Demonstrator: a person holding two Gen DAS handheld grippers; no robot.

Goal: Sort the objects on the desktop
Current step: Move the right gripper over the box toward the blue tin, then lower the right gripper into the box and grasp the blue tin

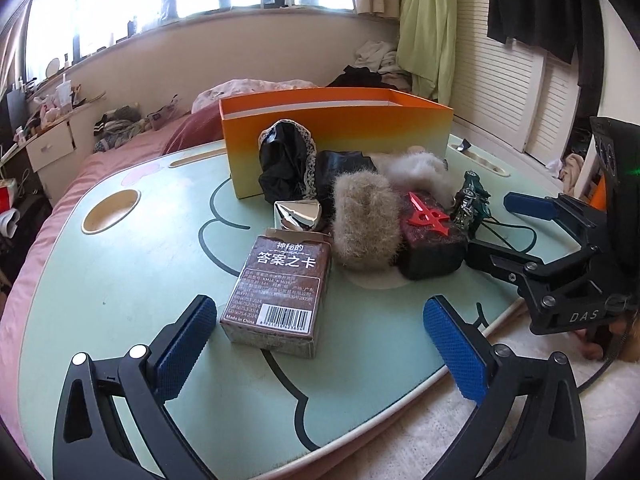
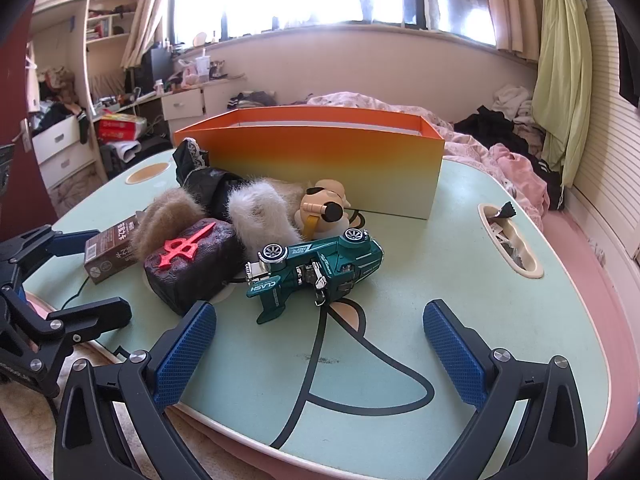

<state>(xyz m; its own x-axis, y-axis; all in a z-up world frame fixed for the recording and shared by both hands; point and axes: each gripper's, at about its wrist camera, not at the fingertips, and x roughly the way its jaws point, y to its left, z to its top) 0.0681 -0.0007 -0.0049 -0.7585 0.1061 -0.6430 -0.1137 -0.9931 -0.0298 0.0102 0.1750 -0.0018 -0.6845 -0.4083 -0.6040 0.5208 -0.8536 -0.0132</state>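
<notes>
Right up close, the left hand-held gripper [image 1: 320, 344] has its blue pads spread wide. A brown card box [image 1: 276, 292] lies flat on the pale green worktop [image 1: 120, 280] between the pads, but they do not touch it. The right hand-held gripper [image 2: 320, 344] is wide open too, with nothing between its pads.

Just past the card box sits a shiny silver thing [image 1: 298, 216]. Beside it is a tan fluffy thing [image 1: 366, 224], and next to that a dark block [image 1: 432, 240] with a red sword shape [image 1: 426, 214] on top. A green toy car [image 2: 320, 264] lies on its side near the block, close in front of the right hand-held gripper. Behind the car are a white fluffy thing [image 2: 260, 216] and a small round-headed toy [image 2: 324, 208].

Further back, a black cloth with lace [image 1: 288, 160] leans against a tall orange box [image 1: 340, 128]. The orange box stands open at the far side of the worktop. Behind it all is a pink bed [image 2: 500, 156] with clothes piled on it.
</notes>
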